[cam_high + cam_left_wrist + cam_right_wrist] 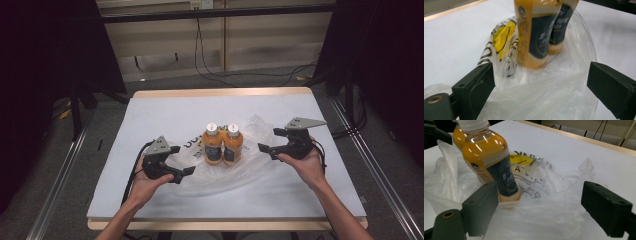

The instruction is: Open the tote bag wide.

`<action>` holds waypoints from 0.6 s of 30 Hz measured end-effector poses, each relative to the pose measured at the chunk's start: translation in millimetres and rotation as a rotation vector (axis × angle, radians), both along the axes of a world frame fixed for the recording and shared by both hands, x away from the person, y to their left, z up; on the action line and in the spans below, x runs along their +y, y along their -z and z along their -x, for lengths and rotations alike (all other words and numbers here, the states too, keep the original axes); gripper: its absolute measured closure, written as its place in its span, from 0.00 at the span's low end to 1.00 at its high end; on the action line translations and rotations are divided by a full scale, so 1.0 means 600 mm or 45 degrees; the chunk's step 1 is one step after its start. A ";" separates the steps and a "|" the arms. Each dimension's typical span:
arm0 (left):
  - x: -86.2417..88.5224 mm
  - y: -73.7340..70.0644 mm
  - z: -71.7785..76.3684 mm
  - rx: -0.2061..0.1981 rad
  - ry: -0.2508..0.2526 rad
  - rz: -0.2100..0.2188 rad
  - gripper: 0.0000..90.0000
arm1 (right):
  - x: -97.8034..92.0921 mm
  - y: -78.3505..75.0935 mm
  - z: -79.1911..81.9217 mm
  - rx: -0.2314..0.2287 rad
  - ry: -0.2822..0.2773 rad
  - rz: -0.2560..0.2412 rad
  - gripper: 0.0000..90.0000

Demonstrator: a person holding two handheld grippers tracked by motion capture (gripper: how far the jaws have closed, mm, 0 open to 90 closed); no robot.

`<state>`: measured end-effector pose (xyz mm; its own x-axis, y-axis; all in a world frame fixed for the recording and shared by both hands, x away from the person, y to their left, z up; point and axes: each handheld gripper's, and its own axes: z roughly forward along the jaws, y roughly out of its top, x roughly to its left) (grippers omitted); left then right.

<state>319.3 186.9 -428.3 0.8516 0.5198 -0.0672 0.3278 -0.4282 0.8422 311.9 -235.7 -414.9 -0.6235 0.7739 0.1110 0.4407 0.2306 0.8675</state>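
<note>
Two orange juice bottles (223, 144) with white caps and dark labels stand upright side by side on a clear plastic bag (235, 170) spread on the table. In the left gripper view the bottles (534, 32) stand just beyond the bag's crumpled film (536, 95). My left gripper (181, 160) is open at the bag's left side. My right gripper (269, 141) is open at the bag's right edge. The right gripper view has the near bottle (491, 162) close to the left jaw, with plastic (544, 205) between the jaws.
The white table cover (165, 115) has a wooden rim (220, 92) at the far edge. Black cables (240, 75) lie on the floor beyond. Dark stands flank the table on both sides. The bag carries black lettering and a yellow print (502, 35).
</note>
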 end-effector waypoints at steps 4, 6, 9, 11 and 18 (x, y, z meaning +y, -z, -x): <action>0.022 0.005 0.007 -0.001 -0.074 -0.021 0.03 | -0.014 0.005 0.034 -0.010 0.014 0.013 0.16; 0.034 0.005 0.013 -0.006 -0.098 -0.010 0.03 | -0.022 0.011 0.050 -0.003 0.023 -0.010 0.16; 0.050 -0.003 0.023 -0.023 -0.100 0.014 0.03 | -0.031 0.015 0.069 0.000 0.052 -0.021 0.16; 0.062 -0.006 0.028 -0.042 -0.114 0.018 0.03 | -0.037 0.016 0.079 0.000 0.073 -0.019 0.16; 0.105 0.016 0.055 -0.024 -0.167 -0.035 0.03 | -0.063 0.025 0.118 0.002 0.114 -0.032 0.16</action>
